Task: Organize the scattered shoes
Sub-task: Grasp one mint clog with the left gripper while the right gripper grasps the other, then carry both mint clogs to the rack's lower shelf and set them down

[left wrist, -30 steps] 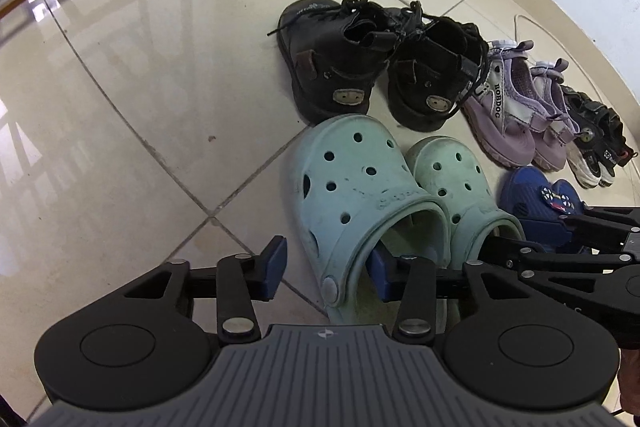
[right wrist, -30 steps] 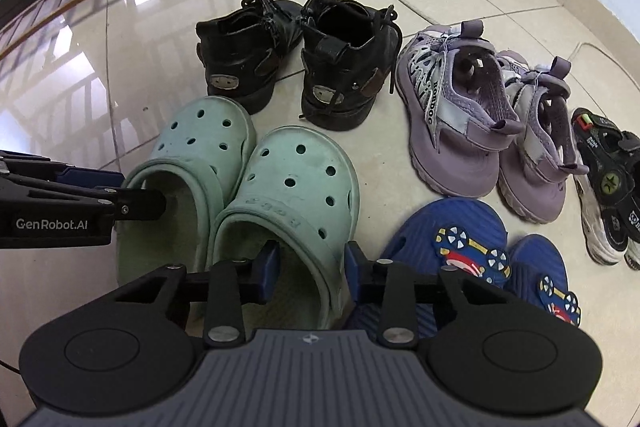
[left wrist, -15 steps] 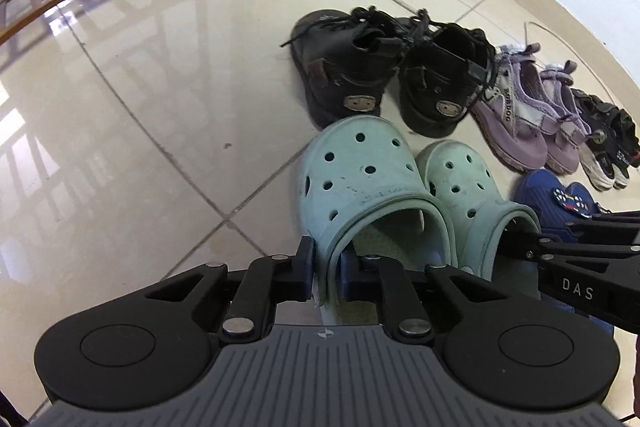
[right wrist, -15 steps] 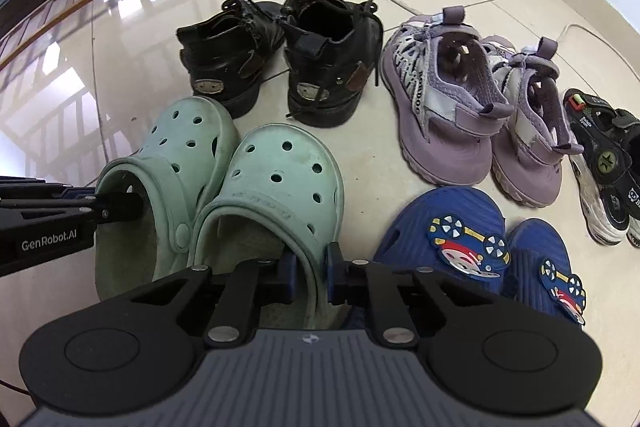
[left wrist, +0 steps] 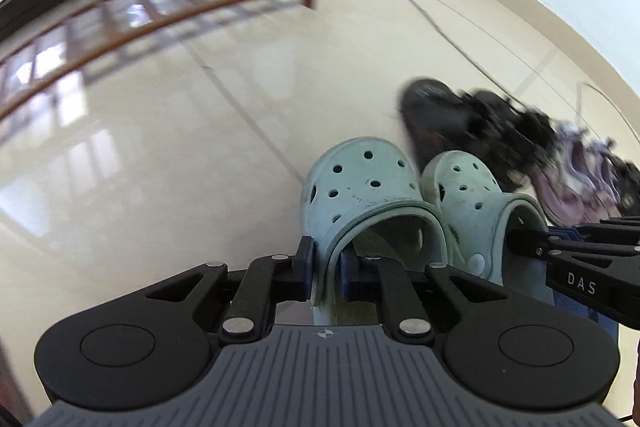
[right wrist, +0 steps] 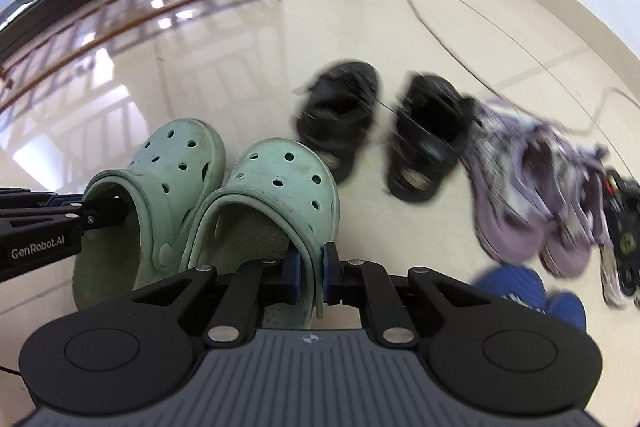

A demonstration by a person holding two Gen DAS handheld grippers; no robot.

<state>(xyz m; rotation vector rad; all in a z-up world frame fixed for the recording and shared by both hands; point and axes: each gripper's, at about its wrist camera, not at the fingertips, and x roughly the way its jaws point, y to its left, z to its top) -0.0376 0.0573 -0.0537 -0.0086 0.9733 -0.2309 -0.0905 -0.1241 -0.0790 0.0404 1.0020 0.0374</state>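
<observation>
Left claw (left wrist: 325,263) pinches left clog (left wrist: 360,183), right claw (right wrist: 311,271) right clog (right wrist: 280,179); black boots (right wrist: 340,111) just beyond.

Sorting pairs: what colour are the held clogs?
Pale mint green clogs; clearest in right wrist view.

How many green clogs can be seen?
2. The left clog is held by the left gripper; the right clog beside it is held by the right gripper. None seems hidden.

Bright daylight, window glare on the glossy floor (left wrist: 168,131), motion-blurred background, fisheye-curved edges.
</observation>
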